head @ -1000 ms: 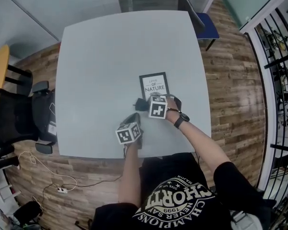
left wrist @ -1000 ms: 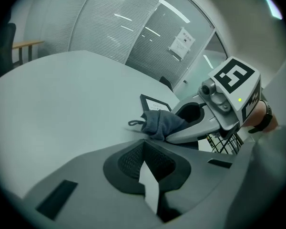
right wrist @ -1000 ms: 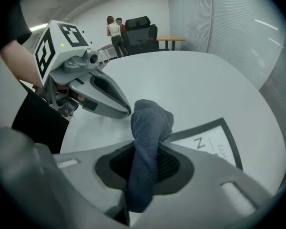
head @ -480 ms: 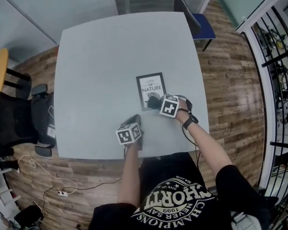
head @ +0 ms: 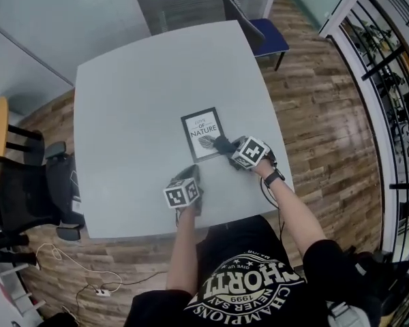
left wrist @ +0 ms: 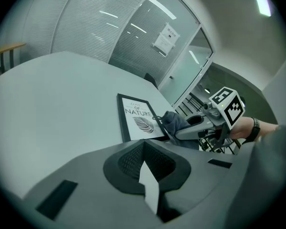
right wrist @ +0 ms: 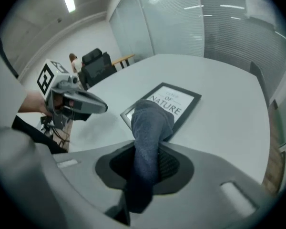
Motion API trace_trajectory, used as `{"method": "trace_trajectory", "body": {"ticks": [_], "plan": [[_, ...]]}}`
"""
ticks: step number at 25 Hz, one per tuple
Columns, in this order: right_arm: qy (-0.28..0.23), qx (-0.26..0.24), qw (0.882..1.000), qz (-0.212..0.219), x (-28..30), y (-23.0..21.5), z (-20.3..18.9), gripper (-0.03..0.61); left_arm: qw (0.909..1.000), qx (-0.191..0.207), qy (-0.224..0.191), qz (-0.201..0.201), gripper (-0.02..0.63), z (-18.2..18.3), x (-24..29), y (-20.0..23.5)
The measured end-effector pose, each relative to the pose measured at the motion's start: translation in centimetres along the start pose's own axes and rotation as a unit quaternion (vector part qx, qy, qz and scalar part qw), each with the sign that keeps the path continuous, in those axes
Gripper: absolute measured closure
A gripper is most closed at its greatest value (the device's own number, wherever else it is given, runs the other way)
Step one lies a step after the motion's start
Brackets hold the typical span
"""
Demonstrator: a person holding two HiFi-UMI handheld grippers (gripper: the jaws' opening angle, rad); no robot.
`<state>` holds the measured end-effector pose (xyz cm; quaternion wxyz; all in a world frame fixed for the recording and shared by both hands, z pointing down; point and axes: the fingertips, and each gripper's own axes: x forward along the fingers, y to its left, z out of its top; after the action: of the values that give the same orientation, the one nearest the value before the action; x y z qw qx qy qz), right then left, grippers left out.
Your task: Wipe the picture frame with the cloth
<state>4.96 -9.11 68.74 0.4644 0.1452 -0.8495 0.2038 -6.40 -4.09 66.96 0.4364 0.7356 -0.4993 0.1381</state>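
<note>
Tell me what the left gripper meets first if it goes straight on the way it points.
Probably the picture frame, at its near edge; the cloth in the right gripper lies just right of that line.

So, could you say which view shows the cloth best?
The right gripper view: the cloth fills its centre, held in the right claw, reaching the picture frame. The head view shows a small dark lump; the left gripper view a side glimpse.
</note>
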Motion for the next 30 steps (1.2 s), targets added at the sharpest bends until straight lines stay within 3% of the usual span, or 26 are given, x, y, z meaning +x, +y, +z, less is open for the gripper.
{"method": "trace_trajectory", "body": {"ticks": [3,7,9,14,17,23,27,30], "plan": [[-0.097,-0.002,0.995,-0.002,-1.9,1.1,3.3,0.506,0.9992,0.033,-0.020,-0.010,0.617,1.8,-1.1,-1.4],[-0.202,-0.010,0.977,-0.060,-6.0,1.7,7.6,0.506,0.9938,0.082,-0.073,-0.017,0.618,6.3,-4.1,-3.5],[-0.261,-0.001,0.961,-0.090,-8.9,2.2,9.9,0.505,0.9887,0.106,-0.103,-0.024,0.617,8.7,-6.0,-4.6],[-0.396,-0.035,0.899,-0.182,-16.8,4.6,13.4,0.504,0.9720,0.164,-0.162,-0.042,0.618,13.1,-10.6,-8.0],[-0.434,-0.026,0.875,-0.214,-20.2,6.4,14.1,0.505,0.9590,0.194,-0.205,-0.024,0.618,14.8,-13.4,-9.3],[-0.496,0.012,0.828,-0.260,-26.0,9.8,14.2,0.505,0.9236,0.248,-0.290,0.039,0.617,16.6,-19.1,-11.3],[-0.500,0.020,0.816,-0.290,-27.7,11.0,13.8,0.508,0.9067,0.248,-0.338,0.050,0.618,16.9,-21.8,-12.0],[-0.504,0.032,0.809,-0.301,-28.4,11.7,13.1,0.508,0.9017,0.247,-0.351,0.051,0.618,16.4,-22.9,-12.4]]}}
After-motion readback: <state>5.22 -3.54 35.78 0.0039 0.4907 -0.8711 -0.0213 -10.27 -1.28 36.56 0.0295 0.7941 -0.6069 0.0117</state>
